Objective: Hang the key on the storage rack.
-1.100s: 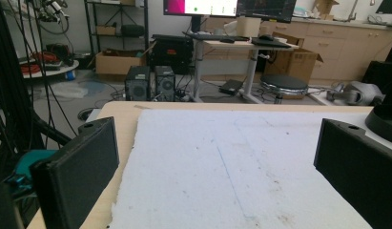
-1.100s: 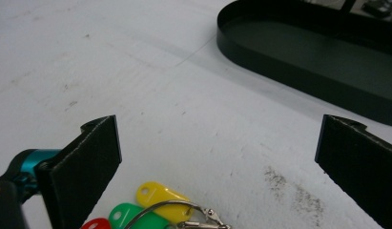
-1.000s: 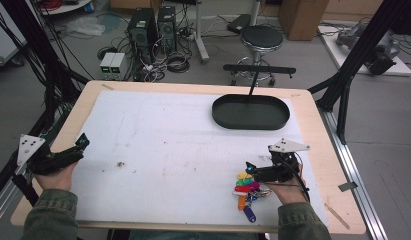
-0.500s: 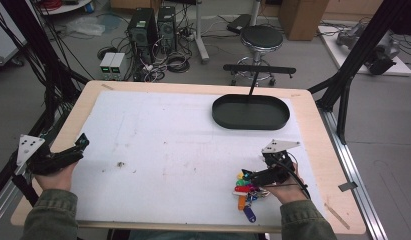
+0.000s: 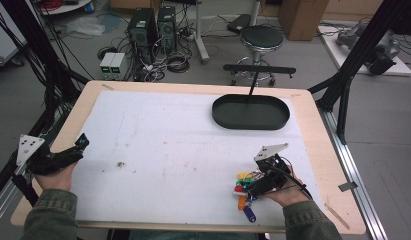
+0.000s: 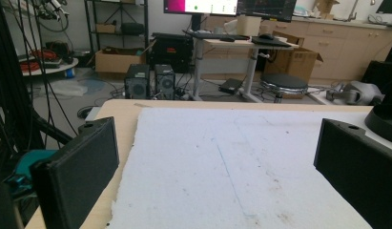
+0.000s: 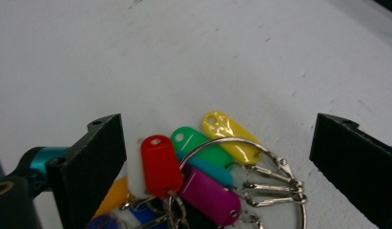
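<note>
A bunch of coloured key tags [image 5: 243,199] on a metal ring [image 7: 260,143] lies on the white mat near the table's front right. In the right gripper view a red tag [image 7: 160,164], a green tag [image 7: 196,140], a yellow tag [image 7: 229,133] and a purple tag [image 7: 210,193] fan out. My right gripper [image 5: 253,184] hovers just over the bunch, open, its jaws wide on either side of the tags [image 7: 217,129] without touching them. My left gripper [image 5: 82,142] rests at the table's left edge, open, with nothing between its jaws [image 6: 217,143].
A black oval tray [image 5: 250,125] stands at the back right of the white mat [image 5: 183,150]. The wooden table edge [image 5: 325,150] runs along the right. A small dark speck [image 5: 120,164] lies on the mat near the left gripper. Beyond the table stand a stool [image 5: 262,37] and computer cases [image 5: 152,27].
My right gripper has moved left and toward the person, coming down over the key tags. The left gripper has stayed put.
</note>
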{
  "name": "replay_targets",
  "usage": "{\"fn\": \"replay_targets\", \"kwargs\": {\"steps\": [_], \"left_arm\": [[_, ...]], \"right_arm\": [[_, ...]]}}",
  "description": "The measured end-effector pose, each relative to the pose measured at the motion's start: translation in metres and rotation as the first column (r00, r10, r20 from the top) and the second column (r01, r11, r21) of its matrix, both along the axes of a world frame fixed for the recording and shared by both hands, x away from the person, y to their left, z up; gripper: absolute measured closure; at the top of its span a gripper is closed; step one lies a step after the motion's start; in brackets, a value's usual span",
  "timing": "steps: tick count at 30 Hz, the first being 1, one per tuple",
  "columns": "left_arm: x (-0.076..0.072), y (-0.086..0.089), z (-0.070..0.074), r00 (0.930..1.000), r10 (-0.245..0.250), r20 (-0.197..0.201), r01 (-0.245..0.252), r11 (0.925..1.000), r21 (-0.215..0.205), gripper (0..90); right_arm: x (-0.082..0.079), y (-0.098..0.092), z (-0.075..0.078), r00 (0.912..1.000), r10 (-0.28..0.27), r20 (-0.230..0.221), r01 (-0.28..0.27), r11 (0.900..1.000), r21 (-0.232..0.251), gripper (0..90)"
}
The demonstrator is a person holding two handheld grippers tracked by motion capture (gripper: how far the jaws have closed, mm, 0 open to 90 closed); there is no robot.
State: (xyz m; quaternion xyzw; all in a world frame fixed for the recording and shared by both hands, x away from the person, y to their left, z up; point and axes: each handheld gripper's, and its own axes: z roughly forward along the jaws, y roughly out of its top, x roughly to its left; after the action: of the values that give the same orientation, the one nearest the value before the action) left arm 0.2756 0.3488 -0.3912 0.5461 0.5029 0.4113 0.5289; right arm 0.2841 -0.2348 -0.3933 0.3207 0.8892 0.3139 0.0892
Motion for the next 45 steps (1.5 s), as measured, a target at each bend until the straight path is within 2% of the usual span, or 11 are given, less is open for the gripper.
{"fn": "replay_targets", "kwargs": {"steps": [1, 2, 4, 11, 15, 24, 35, 38, 39, 42, 45], "left_arm": [[0.0, 0.0, 0.0, 1.0, 0.0, 0.0, 0.0, 1.0, 0.0, 1.7], [0.0, 0.0, 0.0, 1.0, 0.0, 0.0, 0.0, 1.0, 0.0, 1.7], [0.0, 0.0, 0.0, 1.0, 0.002, 0.006, -0.002, 1.0, -0.003, 1.7], [0.0, 0.0, 0.0, 1.0, 0.003, 0.002, -0.003, 1.0, -0.005, 1.7], [0.0, 0.0, 0.0, 1.0, 0.003, 0.002, -0.003, 1.0, -0.007, 1.7], [-0.001, 0.001, 0.0, 0.9999, 0.011, 0.006, -0.011, 0.9999, -0.011, 1.7], [-0.002, 0.002, 0.0, 0.9997, 0.02, 0.011, -0.02, 0.9997, -0.014, 1.7], [-0.002, 0.002, 0.0, 0.9998, 0.019, 0.011, -0.019, 0.9997, -0.014, 1.7], [-0.002, 0.002, 0.0, 0.9998, 0.018, 0.01, -0.018, 0.9997, -0.014, 1.7], [-0.002, 0.002, 0.0, 0.9998, 0.017, 0.012, -0.016, 0.9997, -0.017, 1.7], [-0.001, 0.003, 0.0, 0.9998, 0.017, 0.01, -0.016, 0.9994, -0.03, 1.7]], "right_arm": [[-0.001, 0.0, -0.001, 0.9997, 0.009, -0.021, -0.01, 1.0, -0.012, 4.2], [-0.001, 0.0, -0.001, 0.9997, 0.009, -0.021, -0.01, 1.0, -0.012, 4.2], [-0.002, -0.001, -0.004, 0.9973, 0.035, -0.065, -0.038, 0.999, -0.039, 4.5], [-0.006, 0.0, -0.011, 0.9903, 0.069, -0.12, -0.08, 0.993, -0.087, 6.2], [-0.009, 0.0, -0.012, 0.9848, 0.098, -0.143, -0.112, 0.99, -0.091, 15.3], [-0.012, 0.002, -0.015, 0.9802, 0.122, -0.156, -0.141, 0.983, -0.116, 21.8], [-0.014, 0.01, -0.017, 0.9778, 0.149, -0.147, -0.172, 0.972, -0.159, 30.2], [-0.013, 0.012, -0.016, 0.9761, 0.155, -0.152, -0.179, 0.971, -0.16, 35.6], [-0.013, 0.013, -0.015, 0.9745, 0.159, -0.158, -0.185, 0.969, -0.164, 41.5], [-0.012, 0.014, -0.014, 0.9735, 0.162, -0.161, -0.189, 0.968, -0.166, 51.4], [-0.012, 0.013, -0.014, 0.9772, 0.164, -0.135, -0.188, 0.963, -0.194, 63.8]]}}
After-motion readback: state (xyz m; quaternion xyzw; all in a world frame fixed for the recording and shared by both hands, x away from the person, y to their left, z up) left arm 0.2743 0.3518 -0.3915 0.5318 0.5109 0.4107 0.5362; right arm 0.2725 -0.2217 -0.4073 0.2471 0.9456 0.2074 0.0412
